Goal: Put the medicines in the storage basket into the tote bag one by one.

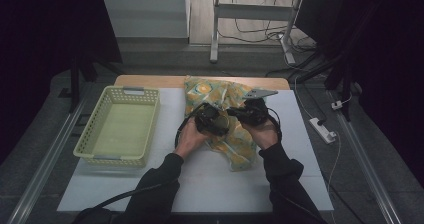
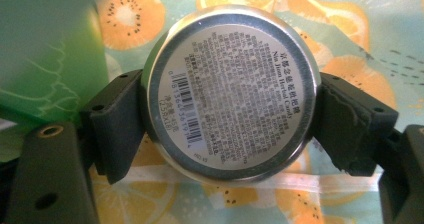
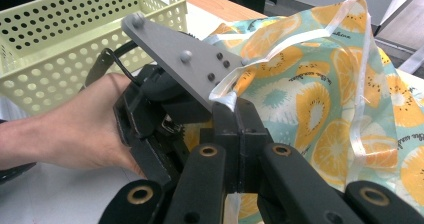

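Note:
A cloth bag (image 1: 235, 146) printed with orange and kiwi slices lies in the middle of the white table. Both grippers meet over it. My left gripper (image 1: 210, 120) is shut on a round metal tin (image 2: 232, 91), whose labelled, barcoded bottom faces the camera, with one pad (image 2: 117, 129) on each side of its rim. The tin hangs just above the bag's fabric (image 2: 350, 29). My right gripper (image 3: 235, 119) is shut on the bag's white ribbon edge (image 3: 227, 100) and holds that side up. The other hand and its gripper (image 3: 150, 104) sit close in front of it.
A pale yellow perforated basket (image 1: 152, 126) stands empty on the left of the table, also seen in the right gripper view (image 3: 60, 34). A white power strip (image 1: 322, 130) lies on the floor to the right. Desk legs and cables stand beyond the table's far edge.

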Available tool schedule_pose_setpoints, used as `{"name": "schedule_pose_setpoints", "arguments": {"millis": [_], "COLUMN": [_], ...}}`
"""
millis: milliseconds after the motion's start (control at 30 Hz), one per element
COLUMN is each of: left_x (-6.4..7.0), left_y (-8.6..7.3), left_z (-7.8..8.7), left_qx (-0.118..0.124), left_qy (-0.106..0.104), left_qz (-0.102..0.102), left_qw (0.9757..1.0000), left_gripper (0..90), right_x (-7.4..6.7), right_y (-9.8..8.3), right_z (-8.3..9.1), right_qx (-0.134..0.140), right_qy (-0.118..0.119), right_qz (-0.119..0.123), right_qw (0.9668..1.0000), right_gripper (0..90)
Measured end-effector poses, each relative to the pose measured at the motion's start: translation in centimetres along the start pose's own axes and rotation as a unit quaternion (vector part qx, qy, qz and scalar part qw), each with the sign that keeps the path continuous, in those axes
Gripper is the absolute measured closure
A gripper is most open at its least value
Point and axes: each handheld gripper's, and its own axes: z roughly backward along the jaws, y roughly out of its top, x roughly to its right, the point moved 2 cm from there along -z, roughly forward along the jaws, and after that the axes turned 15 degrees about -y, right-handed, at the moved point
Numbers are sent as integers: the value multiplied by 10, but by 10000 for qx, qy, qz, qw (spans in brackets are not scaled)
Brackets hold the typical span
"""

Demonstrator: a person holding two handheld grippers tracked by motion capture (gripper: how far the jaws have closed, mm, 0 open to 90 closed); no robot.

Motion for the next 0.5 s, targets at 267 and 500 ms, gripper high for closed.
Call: {"name": "schedule_pose_setpoints", "arguments": {"millis": [267,500], "left_x": [4,15], "left_y": [1,2], "left_z": [1,18], "left_qx": [65,101], "left_qy": [79,-110], "left_qz": [1,-2], "left_qw": [9999,9999], "left_gripper": [136,103], "right_x": [1,1], "right_y": [0,0], "right_z": [0,1], "right_qx": [-21,-11], "right_qy": [3,22], "right_qz": [-15,-17], "right_qw": [10000,10000], "right_gripper": [894,894]}}
